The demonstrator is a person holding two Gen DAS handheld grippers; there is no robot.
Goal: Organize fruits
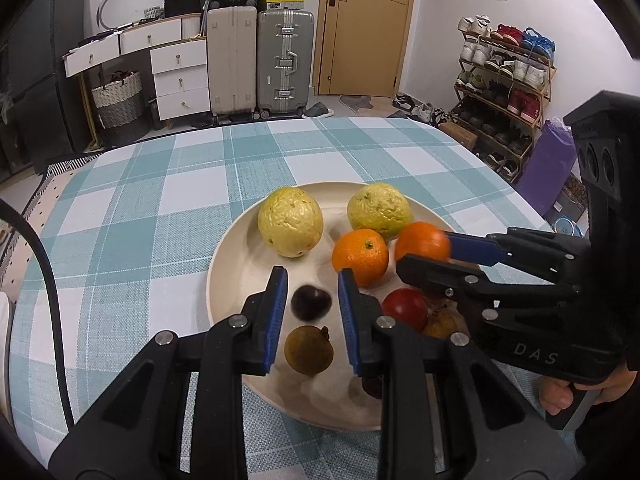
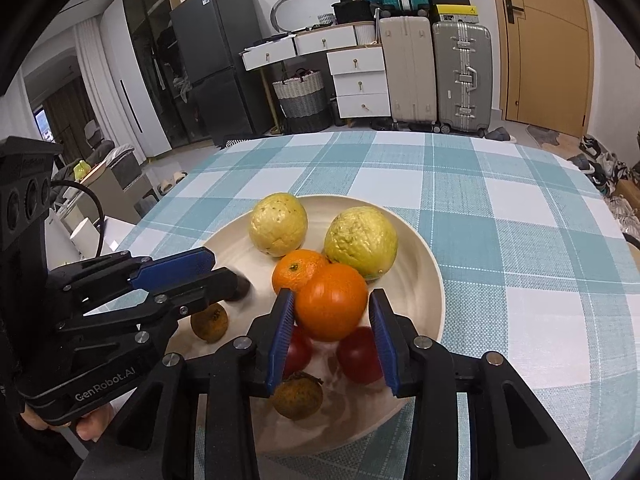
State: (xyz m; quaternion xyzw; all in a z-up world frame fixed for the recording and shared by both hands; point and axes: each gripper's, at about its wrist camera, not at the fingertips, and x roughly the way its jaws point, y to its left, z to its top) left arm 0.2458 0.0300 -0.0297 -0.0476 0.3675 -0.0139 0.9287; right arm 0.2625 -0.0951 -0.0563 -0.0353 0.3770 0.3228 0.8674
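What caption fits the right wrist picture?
Open right gripper around a smooth round orange over a cream round plate of fruit.

Over the cream plate [image 1: 224, 264] on the checked counter [image 1: 132, 208], the left tongs [image 1: 312, 294] hang parted around a blurred dark fruit [image 1: 311, 303], their blue pads on either side of it without touching. Just nearer sits a brown fruit [image 1: 309, 350]. From the right, the right tongs [image 1: 430, 250] flank an orange [image 1: 420, 242]. Another orange [image 1: 360, 257], two pale yellow fruits [image 1: 290, 222] [image 1: 379, 210] and a red fruit [image 1: 405, 309] share the plate.
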